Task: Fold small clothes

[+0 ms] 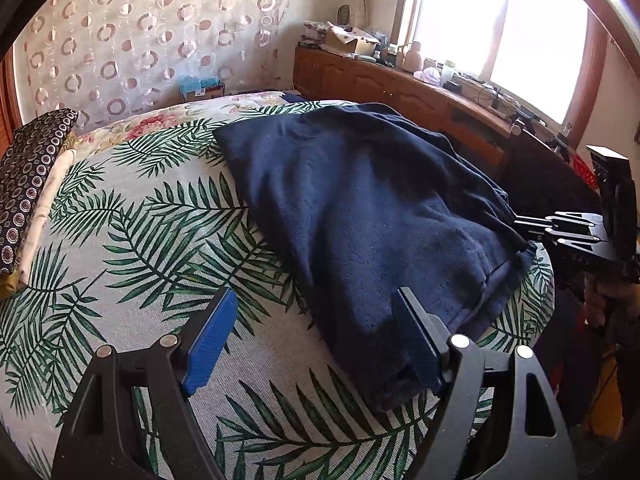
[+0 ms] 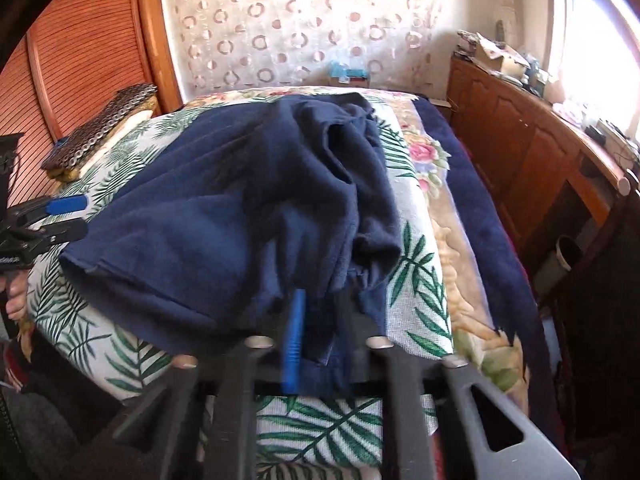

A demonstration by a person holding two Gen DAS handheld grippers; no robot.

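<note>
Looking along the left gripper [image 1: 316, 340], a navy garment [image 1: 360, 208] is lying spread over a bed [image 1: 132, 216] covered in a palm-leaf print, reaching from the far side toward the near edge. Its fingers [image 1: 212, 340] are standing wide apart with nothing pinched: the blue-padded one is sitting over bare bedcover, the other is overlapping the garment's near corner, though whether it is touching the cloth I cannot tell. A dark patterned pillow [image 1: 28, 184] is lying at the left edge of the bed. A wooden cabinet [image 1: 400, 88] cluttered with boxes and bottles is running under a bright window [image 1: 500, 28], and a circle-print curtain [image 1: 140, 40] is hanging behind. At the right, the right gripper [image 1: 532, 226] is meeting the garment's right edge.

Looking along the right gripper [image 2: 316, 344], the picture is blurring near the lens. Its fingers [image 2: 294, 344] are pressing together on a hanging fold of the navy garment [image 2: 224, 208], which is bunching and rumpling toward the cabinet side. A dark blue blanket [image 2: 492, 240] is lying along the bed's [image 2: 416, 300] right side beside the wooden cabinet [image 2: 520, 148]. At the left, the left gripper [image 2: 68, 216] is hovering spread just beside the garment's hem, a hand [image 2: 16, 296] showing below it, with a slatted wooden door [image 2: 80, 48] behind.
</note>
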